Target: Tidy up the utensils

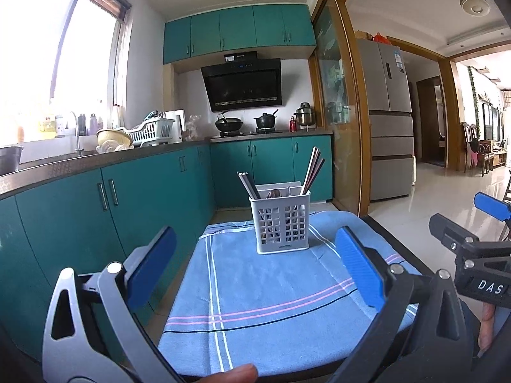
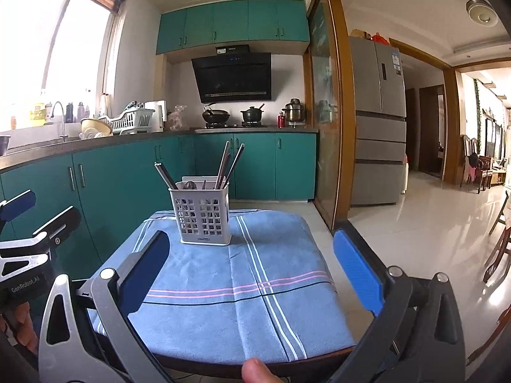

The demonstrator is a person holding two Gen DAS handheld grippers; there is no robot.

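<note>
A white slotted utensil holder [image 1: 281,223] [image 2: 202,215] stands upright at the far end of a small table covered by a blue striped cloth [image 1: 271,296] [image 2: 230,287]. Several chopsticks [image 1: 311,170] [image 2: 228,164] lean out of it, and a spoon bowl [image 1: 274,194] [image 2: 190,185] shows at the rim. My left gripper [image 1: 255,261] hangs open over the near part of the cloth, nothing between its blue pads. My right gripper [image 2: 252,261] is open and empty too, short of the holder. Each gripper shows at the edge of the other's view.
Teal cabinets [image 1: 111,198] run along the left under a counter with a sink, dish rack [image 1: 150,131] and stove pots [image 1: 228,123]. A glass sliding door [image 1: 338,111] and a fridge [image 1: 388,118] stand to the right. Tiled floor [image 2: 431,217] lies right of the table.
</note>
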